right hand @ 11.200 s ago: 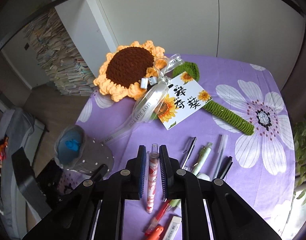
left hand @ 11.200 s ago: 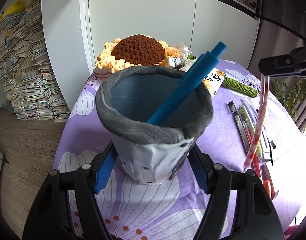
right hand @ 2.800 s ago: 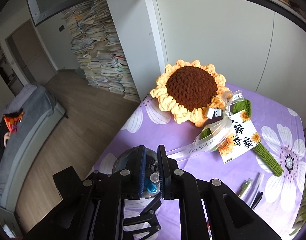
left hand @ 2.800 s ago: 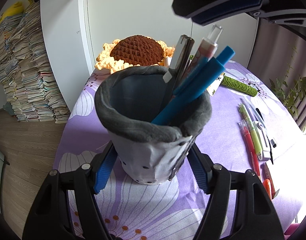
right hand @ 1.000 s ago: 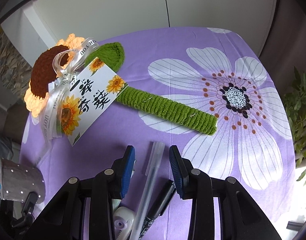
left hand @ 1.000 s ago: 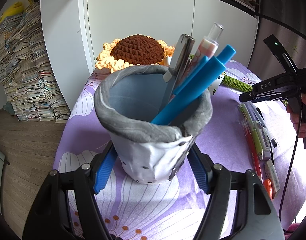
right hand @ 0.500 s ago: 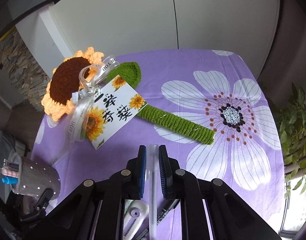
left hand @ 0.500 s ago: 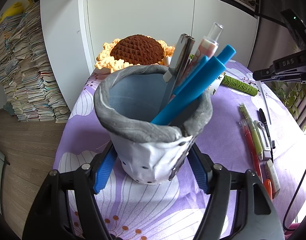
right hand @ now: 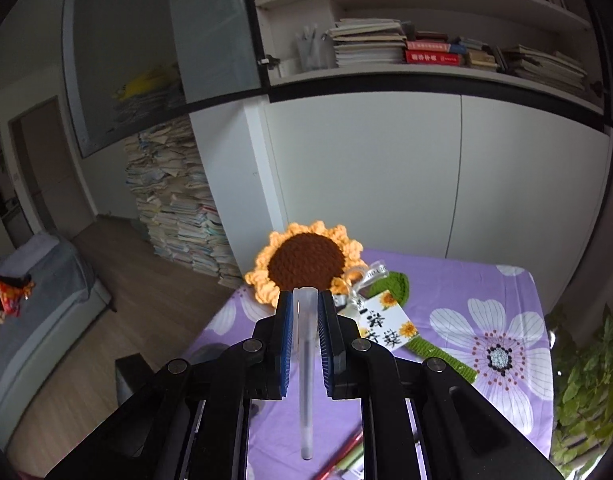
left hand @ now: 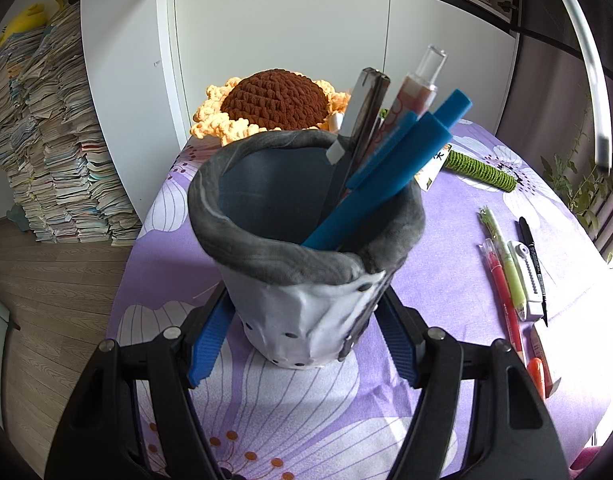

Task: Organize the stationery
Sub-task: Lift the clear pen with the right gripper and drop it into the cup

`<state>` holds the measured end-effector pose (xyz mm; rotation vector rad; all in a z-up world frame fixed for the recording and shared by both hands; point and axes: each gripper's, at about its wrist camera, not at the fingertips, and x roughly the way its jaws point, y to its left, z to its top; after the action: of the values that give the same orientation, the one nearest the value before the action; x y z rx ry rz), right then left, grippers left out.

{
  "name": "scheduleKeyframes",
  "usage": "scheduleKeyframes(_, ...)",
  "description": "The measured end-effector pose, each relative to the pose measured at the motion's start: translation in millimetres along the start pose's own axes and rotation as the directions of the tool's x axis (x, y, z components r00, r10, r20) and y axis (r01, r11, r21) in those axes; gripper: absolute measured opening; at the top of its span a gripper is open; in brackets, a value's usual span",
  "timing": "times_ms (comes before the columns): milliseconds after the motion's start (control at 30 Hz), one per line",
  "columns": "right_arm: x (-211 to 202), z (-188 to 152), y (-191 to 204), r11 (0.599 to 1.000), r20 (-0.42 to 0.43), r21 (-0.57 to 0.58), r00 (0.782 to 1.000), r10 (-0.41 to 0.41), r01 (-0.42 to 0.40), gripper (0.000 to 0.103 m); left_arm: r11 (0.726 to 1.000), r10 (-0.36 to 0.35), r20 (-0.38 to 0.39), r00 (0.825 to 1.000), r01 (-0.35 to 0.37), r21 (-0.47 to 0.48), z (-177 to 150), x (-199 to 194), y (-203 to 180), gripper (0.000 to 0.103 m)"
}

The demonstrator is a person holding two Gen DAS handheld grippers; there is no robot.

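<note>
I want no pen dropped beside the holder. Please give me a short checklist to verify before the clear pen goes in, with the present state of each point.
1. Right hand-held gripper shut on the clear pen: ok.
2. Left hand-held gripper clamps the pen holder: ok.
3. Holder upright on the purple tablecloth: ok.
4. Free room inside the holder, left of the blue pens: ok.
5. Pen above the holder's mouth: not ok; only its upper part shows at the left-wrist view's right edge.
6. Pen tip pointing down: ok.
</note>
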<state>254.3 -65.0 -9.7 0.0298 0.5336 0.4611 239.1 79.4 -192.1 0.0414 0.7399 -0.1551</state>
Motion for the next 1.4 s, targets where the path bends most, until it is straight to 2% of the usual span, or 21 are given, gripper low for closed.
scheduleKeyframes(133,0,23,32,0.995,0.095,-0.058,0.991,0.089,-0.083,0.013,1.000,0.000,0.000,1.000,0.000,0.000,0,0,0,0.070)
scheduleKeyframes(233,16,30,51,0.985,0.110,-0.069,0.980,0.163,-0.156,0.013,1.000,0.000,0.000,1.000,0.000,0.000,0,0,0,0.070)
scheduleKeyframes(333,39,27,67,0.979,0.108,-0.088,0.975,0.193,-0.184,0.013,1.000,0.000,0.000,1.000,0.000,0.000,0,0,0,0.070)
scheduleKeyframes(500,73,11,71,0.979,0.058,-0.070,0.979,0.197,-0.193,0.013,1.000,0.000,0.000,1.000,0.000,0.000,0,0,-1,0.070)
scheduleKeyframes(667,84,-6,65,0.980,0.028,-0.081,0.982,0.186,-0.184,0.013,1.000,0.000,0.000,1.000,0.000,0.000,0,0,-1,0.070)
scheduleKeyframes(967,75,-29,60,0.978,-0.058,-0.119,0.985,0.163,-0.169,0.013,1.000,0.000,0.000,1.000,0.000,0.000,0,0,-1,0.070)
scheduleKeyframes(1233,84,-45,41,0.980,-0.170,-0.038,0.968,0.184,-0.193,0.013,1.000,-0.001,-0.006,1.000,0.001,-0.002,0,2,-1,0.070)
scheduleKeyframes(1400,58,-47,20,0.990,-0.142,-0.050,0.982,0.125,-0.134,0.014,1.000,-0.001,-0.007,1.000,0.001,-0.002,0,2,-1,0.070)
